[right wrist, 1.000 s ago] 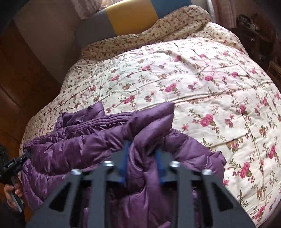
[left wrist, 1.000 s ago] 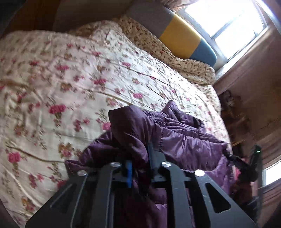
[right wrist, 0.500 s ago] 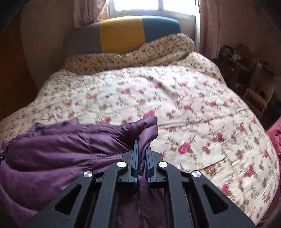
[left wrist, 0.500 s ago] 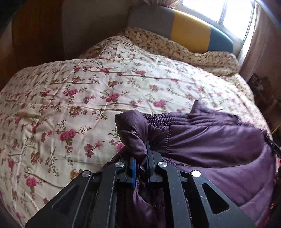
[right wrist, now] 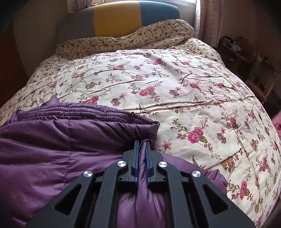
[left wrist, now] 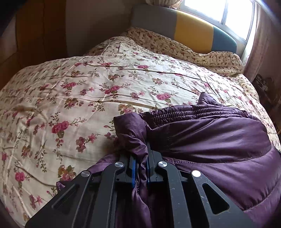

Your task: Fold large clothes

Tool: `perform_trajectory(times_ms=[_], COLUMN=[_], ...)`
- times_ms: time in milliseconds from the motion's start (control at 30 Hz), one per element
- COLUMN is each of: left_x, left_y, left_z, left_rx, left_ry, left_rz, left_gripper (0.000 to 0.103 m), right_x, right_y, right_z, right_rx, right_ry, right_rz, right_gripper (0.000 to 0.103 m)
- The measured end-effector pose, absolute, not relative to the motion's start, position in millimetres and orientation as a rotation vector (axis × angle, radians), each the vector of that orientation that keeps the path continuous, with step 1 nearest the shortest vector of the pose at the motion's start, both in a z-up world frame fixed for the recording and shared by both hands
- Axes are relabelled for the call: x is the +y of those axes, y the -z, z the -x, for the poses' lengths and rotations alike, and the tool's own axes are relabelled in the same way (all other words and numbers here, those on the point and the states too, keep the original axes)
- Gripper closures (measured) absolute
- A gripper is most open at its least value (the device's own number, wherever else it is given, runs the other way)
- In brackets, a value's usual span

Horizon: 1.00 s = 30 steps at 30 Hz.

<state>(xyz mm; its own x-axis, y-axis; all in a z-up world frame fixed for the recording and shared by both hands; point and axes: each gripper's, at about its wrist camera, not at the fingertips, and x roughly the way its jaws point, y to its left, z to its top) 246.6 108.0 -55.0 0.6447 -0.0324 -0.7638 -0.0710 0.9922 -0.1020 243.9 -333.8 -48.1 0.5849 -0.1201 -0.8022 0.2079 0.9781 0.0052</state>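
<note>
A purple quilted puffer jacket (left wrist: 210,136) lies at the near end of a bed with a floral quilt (left wrist: 87,91). My left gripper (left wrist: 140,154) is shut on the jacket's left corner, and fabric bunches up between its blue pads. My right gripper (right wrist: 142,145) is shut on the jacket's (right wrist: 61,140) right corner. The jacket is stretched between the two grippers, low over the quilt (right wrist: 175,87). Its ribbed hem runs along the far edge. The near part of the jacket is hidden under the gripper bodies.
A grey, yellow and blue headboard (left wrist: 193,29) stands at the far end under a bright window (left wrist: 228,12). A folded-back floral cover (right wrist: 123,42) lies by the headboard. Dark wooden furniture (right wrist: 254,70) stands at the right of the bed. A wooden wardrobe (left wrist: 31,35) stands at the left.
Both grippers have swung to face the headboard and spread apart, and the jacket has gone from a crumpled bunch to a smoother stretched panel. Both grips have held.
</note>
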Motion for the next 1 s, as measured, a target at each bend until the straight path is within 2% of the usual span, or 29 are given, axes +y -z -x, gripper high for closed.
perform_trajectory(times_ms=[67, 167, 200, 367, 433, 533, 800, 1000], left_x=[107.2, 108.1, 109.3, 106.7, 104.0, 97.9, 79.4, 61.8], left_y=[50.5, 38.7, 33.0, 10.9, 1.8, -8.3, -17.1, -14.8], left_z=[-244.0, -234.5, -229.0, -211.0, -203.7, -195.5, -186.0, -188.1], left_rx=[0.865, 0.834, 0.809, 0.746, 0.722, 0.698, 0.682, 0.693], left_ry=[-0.034, -0.054, -0.055, -0.043, -0.037, -0.021, 0.021, 0.058], left_rz=[0.120, 0.119, 0.127, 0.122, 0.121, 0.114, 0.114, 0.113], left_gripper=[0.091, 0.059, 0.044, 0.044, 0.044, 0.044, 0.044, 0.044], right_x=[-334.1, -334.2, -334.4, -338.9, -342.4, -348.1, -333.3, -285.6], right_y=[47.6, 46.2, 45.8, 41.1, 37.9, 30.4, -6.4, -30.3], right_z=[-243.1, -242.3, -242.1, -239.2, -237.4, -232.8, -209.8, -189.2], right_rx=[0.926, 0.925, 0.924, 0.915, 0.909, 0.895, 0.815, 0.755], right_ry=[0.194, 0.201, 0.202, 0.221, 0.234, 0.244, 0.244, 0.101], right_rz=[-0.100, -0.099, -0.100, -0.123, -0.133, -0.159, -0.126, -0.142], right_gripper=[0.097, 0.095, 0.094, 0.084, 0.069, 0.058, 0.051, 0.049])
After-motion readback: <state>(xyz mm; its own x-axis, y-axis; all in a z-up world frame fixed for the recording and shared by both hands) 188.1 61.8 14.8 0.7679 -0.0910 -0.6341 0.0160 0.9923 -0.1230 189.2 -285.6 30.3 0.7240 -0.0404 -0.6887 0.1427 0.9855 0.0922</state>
